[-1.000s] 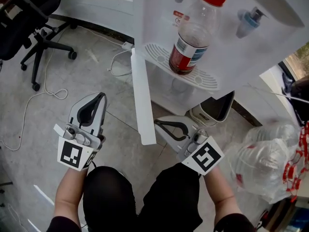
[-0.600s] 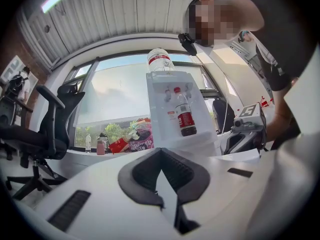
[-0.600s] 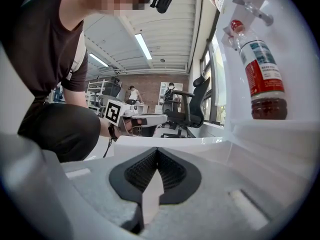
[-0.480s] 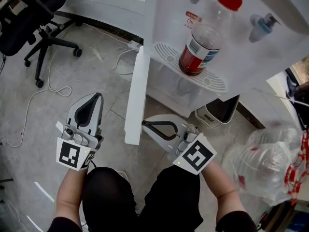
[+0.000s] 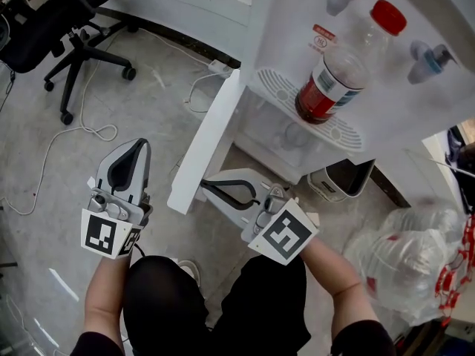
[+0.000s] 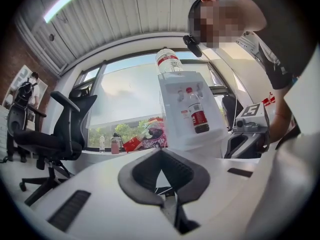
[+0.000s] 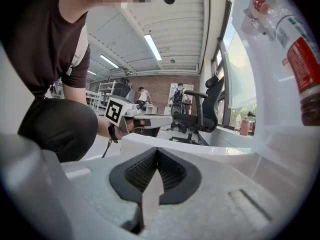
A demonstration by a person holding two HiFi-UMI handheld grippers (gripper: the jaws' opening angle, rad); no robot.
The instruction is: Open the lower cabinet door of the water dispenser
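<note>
The cabinet door has swung wider, clenched right tongs at its edge, left tongs clenched empty; bottle label unreadable.

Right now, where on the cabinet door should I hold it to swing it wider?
Its free edge, approached from the person's side: the cabinet door is a thin slab hinged at the water dispenser, and the right gripper is shut on that edge.

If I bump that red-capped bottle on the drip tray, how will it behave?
The tall clear plastic bottle with red cap looks nearly empty, with dark liquid only at its base, so it is probably light. Upright on the white slotted drip tray, it may tip, then roll.
</note>
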